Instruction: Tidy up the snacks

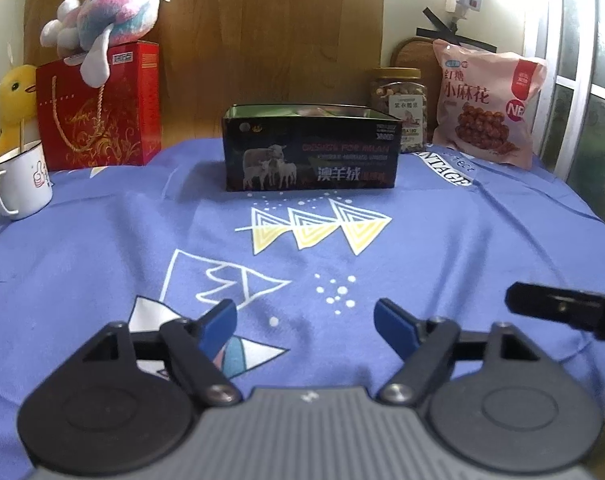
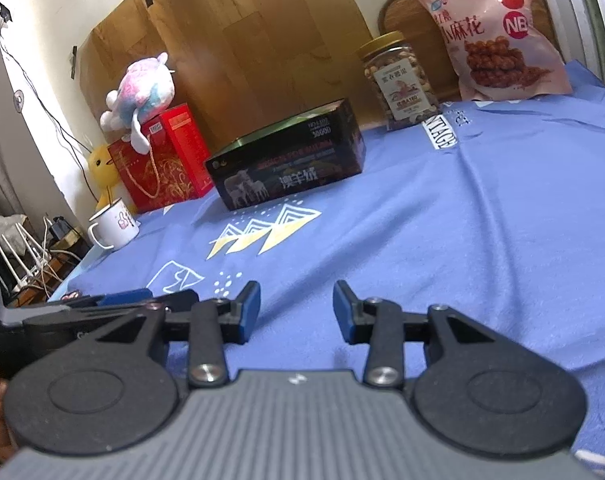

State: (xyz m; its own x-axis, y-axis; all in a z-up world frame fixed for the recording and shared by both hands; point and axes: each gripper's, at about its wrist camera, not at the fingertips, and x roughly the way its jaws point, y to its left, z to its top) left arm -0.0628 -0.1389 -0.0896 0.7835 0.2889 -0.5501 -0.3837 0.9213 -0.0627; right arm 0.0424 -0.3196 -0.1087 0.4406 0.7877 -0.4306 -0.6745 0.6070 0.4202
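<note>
Blue-padded, the left gripper [image 1: 305,322] and right gripper [image 2: 295,308] both hang wide open and empty, side by side. Straight ahead, well off, stands the open black box [image 1: 310,152]; beyond, right, the nut jar [image 1: 398,110] touches the pink snack bag [image 1: 484,108]. I reckon the slack bag could slip, or the loose cloth [image 1: 462,240] snag.

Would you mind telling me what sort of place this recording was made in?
Most likely a home room, perhaps a bedroom: a surface covered by a printed blue cloth, plush toys on a red gift box against the wall, and a white router with cables beside it.
</note>
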